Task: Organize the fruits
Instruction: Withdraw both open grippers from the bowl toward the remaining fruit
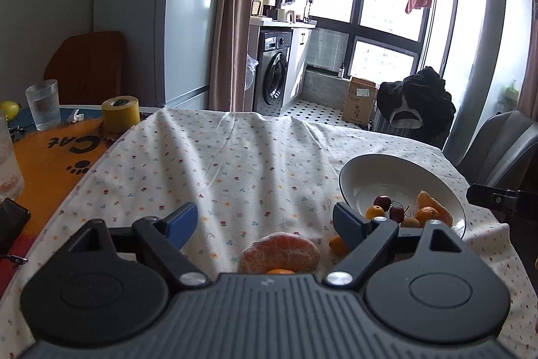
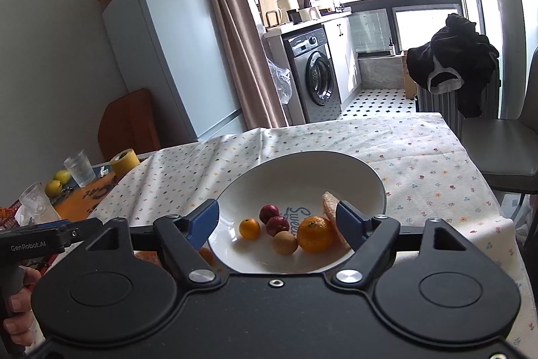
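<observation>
Left gripper [image 1: 265,224] open, empty, directly over the peeled orange citrus chunk [image 1: 279,253] on the floral-cloth table [image 1: 235,164], long axis crosswise between the jaws. Small orange kumquat [image 1: 337,244] beside its right finger. Right gripper [image 2: 277,217] open, empty, above white ceramic bowl [image 2: 302,164]. Left is nearer.

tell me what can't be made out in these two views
- Small orange fruit, left wrist view: only its top shows above the gripper body.
- Peeled citrus piece in the bowl, right wrist view: mostly behind the right gripper finger and the orange.
- Bowl lettering, right wrist view: partly covered by fruit.
- Left gripper: open, empty.
</observation>
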`<state>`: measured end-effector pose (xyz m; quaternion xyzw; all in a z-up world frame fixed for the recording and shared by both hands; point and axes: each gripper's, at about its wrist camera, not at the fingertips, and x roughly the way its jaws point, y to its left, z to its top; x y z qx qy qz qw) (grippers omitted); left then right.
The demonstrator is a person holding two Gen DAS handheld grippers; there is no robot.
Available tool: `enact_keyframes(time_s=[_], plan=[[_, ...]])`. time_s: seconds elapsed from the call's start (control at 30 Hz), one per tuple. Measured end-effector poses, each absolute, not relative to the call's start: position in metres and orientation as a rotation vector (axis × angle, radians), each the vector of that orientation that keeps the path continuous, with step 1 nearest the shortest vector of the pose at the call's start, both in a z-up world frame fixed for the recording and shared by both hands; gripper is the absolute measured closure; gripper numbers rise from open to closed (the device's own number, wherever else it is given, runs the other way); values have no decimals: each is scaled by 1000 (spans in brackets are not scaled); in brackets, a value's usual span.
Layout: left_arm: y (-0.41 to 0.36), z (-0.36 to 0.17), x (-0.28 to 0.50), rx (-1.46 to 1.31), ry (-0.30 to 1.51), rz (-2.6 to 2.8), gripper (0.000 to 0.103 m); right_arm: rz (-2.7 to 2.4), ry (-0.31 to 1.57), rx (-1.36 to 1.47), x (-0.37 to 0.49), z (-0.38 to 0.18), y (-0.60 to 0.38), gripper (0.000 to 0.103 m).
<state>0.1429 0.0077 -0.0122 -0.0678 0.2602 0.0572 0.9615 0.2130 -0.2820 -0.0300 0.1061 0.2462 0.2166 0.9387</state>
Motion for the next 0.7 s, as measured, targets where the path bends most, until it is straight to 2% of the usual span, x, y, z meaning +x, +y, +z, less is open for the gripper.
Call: enact_keyframes(time_s=[0.7], plan=[[29,-7,96,-162,511,149,13,506,521,166,170,-27,-249,11]])
